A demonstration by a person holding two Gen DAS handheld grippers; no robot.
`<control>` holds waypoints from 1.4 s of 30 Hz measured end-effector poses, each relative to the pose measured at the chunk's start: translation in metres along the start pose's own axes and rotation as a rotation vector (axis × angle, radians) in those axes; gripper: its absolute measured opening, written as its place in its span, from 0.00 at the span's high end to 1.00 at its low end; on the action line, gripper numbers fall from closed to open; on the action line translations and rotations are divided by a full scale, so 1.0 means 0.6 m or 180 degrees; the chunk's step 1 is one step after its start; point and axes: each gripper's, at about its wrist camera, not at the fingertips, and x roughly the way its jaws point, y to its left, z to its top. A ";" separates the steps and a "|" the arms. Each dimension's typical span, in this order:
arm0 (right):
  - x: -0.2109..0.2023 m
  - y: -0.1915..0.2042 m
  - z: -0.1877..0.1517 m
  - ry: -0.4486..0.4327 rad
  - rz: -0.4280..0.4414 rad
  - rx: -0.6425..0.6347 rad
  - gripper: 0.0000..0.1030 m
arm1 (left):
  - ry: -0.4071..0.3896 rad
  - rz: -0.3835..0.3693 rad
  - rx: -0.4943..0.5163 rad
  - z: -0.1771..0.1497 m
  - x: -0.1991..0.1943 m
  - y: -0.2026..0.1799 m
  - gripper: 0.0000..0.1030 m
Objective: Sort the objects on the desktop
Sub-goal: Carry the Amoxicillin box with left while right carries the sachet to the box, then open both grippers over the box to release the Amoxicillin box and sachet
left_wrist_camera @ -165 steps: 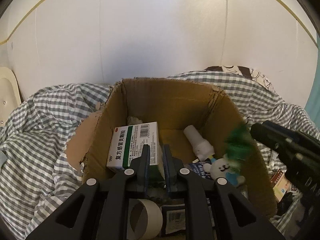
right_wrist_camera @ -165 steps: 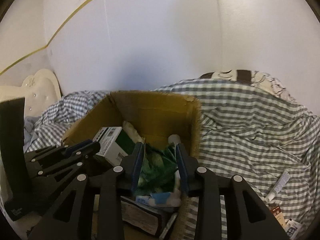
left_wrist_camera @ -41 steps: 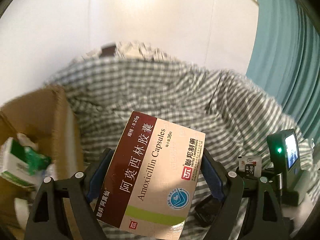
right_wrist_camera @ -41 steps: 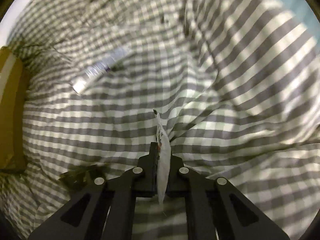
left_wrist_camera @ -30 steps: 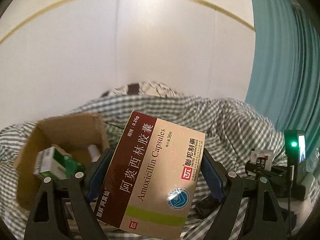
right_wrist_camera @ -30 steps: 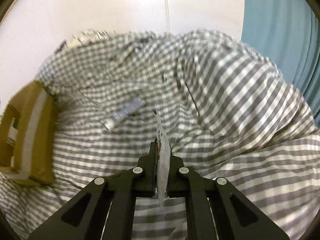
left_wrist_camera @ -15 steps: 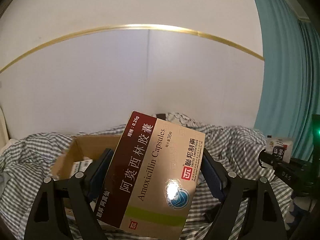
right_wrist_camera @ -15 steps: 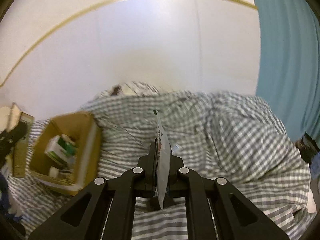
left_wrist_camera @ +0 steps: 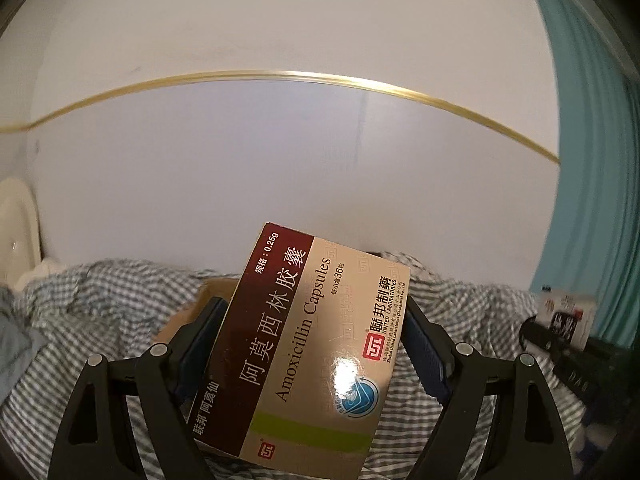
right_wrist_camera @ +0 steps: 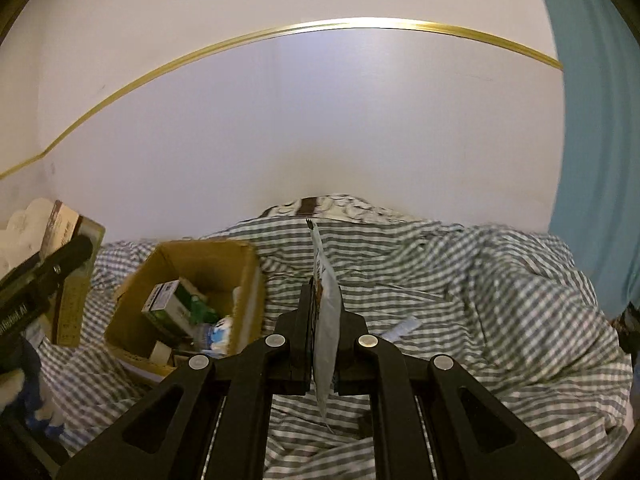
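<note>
My left gripper (left_wrist_camera: pixel 312 344) is shut on a tan and maroon Amoxicillin capsule box (left_wrist_camera: pixel 304 344), held high and tilted; it hides most of the cardboard box (left_wrist_camera: pixel 192 312) behind it. My right gripper (right_wrist_camera: pixel 324 328) is shut on a thin white sachet (right_wrist_camera: pixel 326 320), held edge-on above the checked bedcover (right_wrist_camera: pixel 480 312). The open cardboard box (right_wrist_camera: pixel 224 256) lies lower left in the right wrist view, with a green-and-white medicine box (right_wrist_camera: pixel 172 304) and other small items inside. The left gripper with its box also shows at the left edge of the right wrist view (right_wrist_camera: pixel 60 264). The right gripper and sachet show at the right in the left wrist view (left_wrist_camera: pixel 564 316).
A small tube (right_wrist_camera: pixel 400 328) lies on the bedcover right of the sachet. A white wall with a gold strip (right_wrist_camera: pixel 320 28) stands behind the bed. A teal curtain (right_wrist_camera: pixel 600 120) hangs at the right. A patterned pillow (right_wrist_camera: pixel 328 208) lies at the far edge.
Both grippers have risen and tilted up, so more wall shows. The cardboard box now sits lower and closer in both views. Both grips are unchanged.
</note>
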 end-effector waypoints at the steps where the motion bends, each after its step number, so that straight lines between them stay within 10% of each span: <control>1: 0.005 0.015 0.002 0.0006 0.0011 -0.0048 0.94 | -0.0024 0.0016 -0.0056 0.004 -0.003 0.017 0.16; 14: 0.039 0.199 0.033 -0.0166 0.0529 -0.0478 0.94 | -0.0029 0.0261 -0.0309 -0.018 0.052 0.156 0.16; 42: 0.349 0.253 -0.008 0.0567 0.1013 -0.0570 0.88 | 0.1004 0.0280 0.0211 -0.132 0.287 0.114 0.14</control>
